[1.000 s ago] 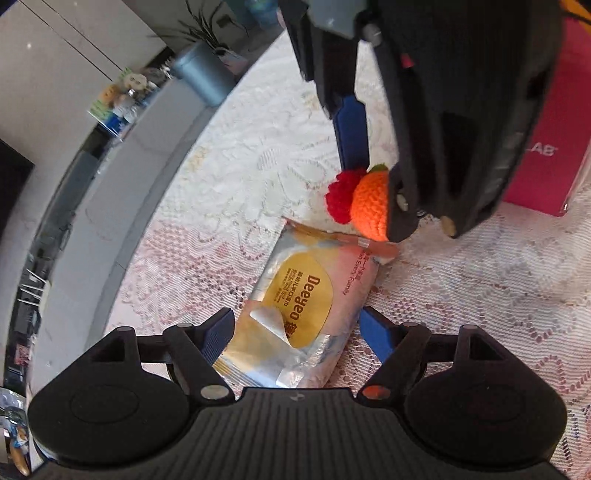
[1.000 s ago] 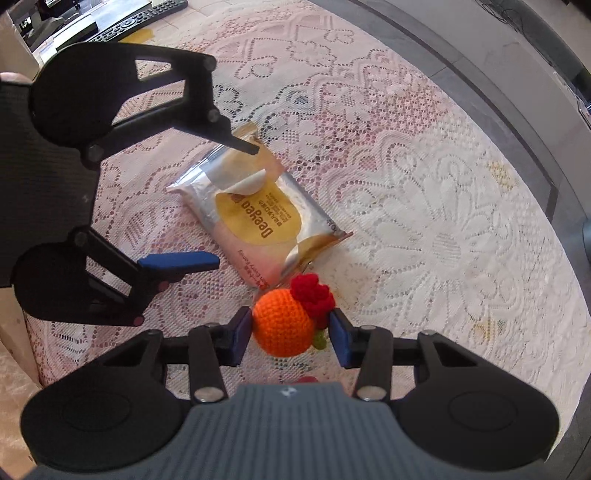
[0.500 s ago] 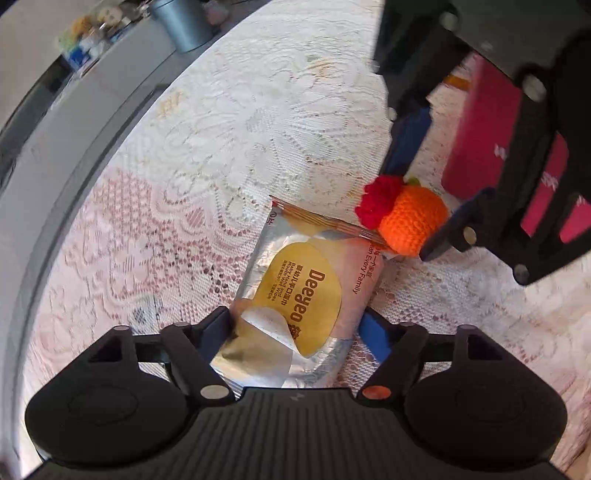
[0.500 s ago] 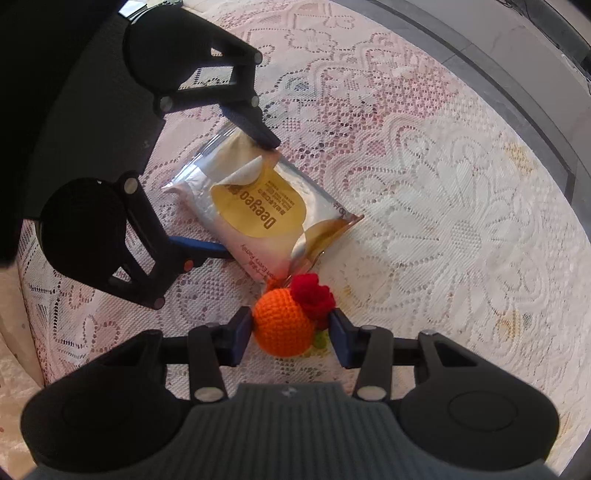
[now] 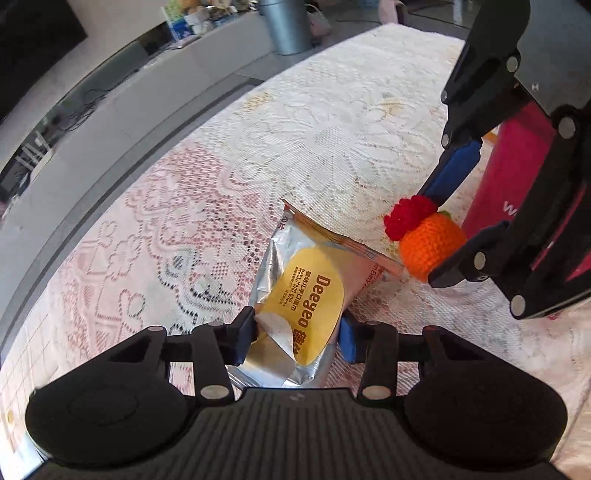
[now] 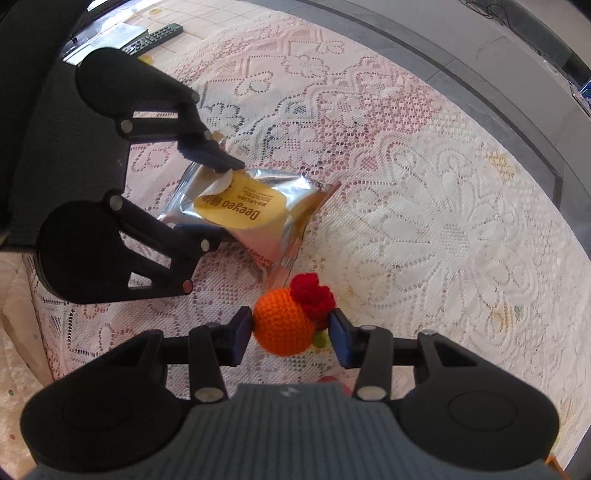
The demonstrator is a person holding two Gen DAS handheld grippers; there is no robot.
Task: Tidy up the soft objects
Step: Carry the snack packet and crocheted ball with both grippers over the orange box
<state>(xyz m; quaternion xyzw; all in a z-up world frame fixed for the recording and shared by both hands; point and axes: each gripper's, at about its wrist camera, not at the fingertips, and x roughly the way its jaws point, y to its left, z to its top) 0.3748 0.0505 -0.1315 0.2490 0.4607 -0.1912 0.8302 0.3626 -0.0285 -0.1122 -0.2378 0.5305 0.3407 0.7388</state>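
Observation:
A silver and yellow wet-wipes pack (image 5: 306,291) (image 6: 251,218) lies on the lace tablecloth (image 5: 332,140). My left gripper (image 5: 297,332) (image 6: 221,201) has its jaws closing on the near end of the pack. Both pads press on its sides, and that end is crumpled and tilted up. A crocheted orange ball with a red flower (image 6: 282,326) (image 5: 430,245) hangs just past the pack's far corner. My right gripper (image 6: 291,328) (image 5: 432,236) is shut on it, a pad on each side.
A pink box (image 5: 517,177) stands behind the right gripper. The curved table edge runs along the left, with a grey bin (image 5: 284,26) on the floor beyond it. A remote control (image 6: 155,35) lies past the left gripper.
The left jaws narrowed from wide around the pack to pressing on it, and the gripper rolled. The pack's held end rose and crumpled. The right gripper kept its hold on the orange ball.

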